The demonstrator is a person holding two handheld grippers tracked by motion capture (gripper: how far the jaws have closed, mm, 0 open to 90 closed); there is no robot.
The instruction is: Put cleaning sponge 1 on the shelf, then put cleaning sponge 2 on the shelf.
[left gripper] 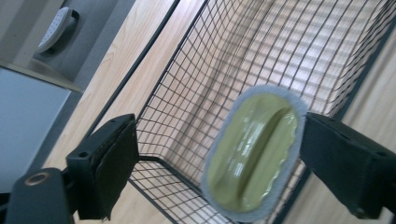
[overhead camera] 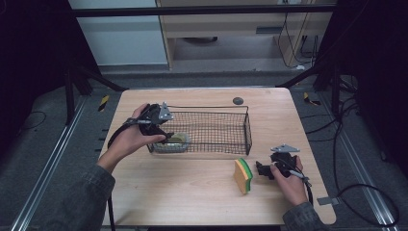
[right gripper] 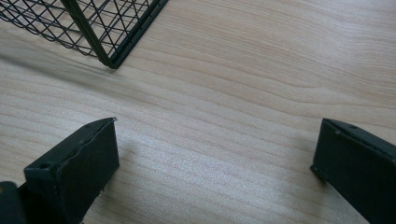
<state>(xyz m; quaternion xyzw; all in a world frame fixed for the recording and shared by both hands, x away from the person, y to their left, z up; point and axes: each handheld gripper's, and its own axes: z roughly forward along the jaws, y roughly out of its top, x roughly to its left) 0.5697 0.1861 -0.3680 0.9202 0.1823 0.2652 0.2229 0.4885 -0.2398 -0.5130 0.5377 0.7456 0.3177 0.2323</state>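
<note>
Apparently the green scrubber already lies inside the wire basket, the left gripper released around it. Outside the basket's right end, the sponge remains untouched beside the spread-jawed right gripper.

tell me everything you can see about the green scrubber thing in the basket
The scrubber is an oval pad: a glossy olive-green plastic top with a raised ridge along its length as a grip, rimmed by a pale grey fuzzy edge. It sits inside the black wire basket, at the near left corner, with mesh showing behind it. The left gripper is open around it; one jaw looks to be right against its edge, the other stands well off. Its underside is hidden.
</note>
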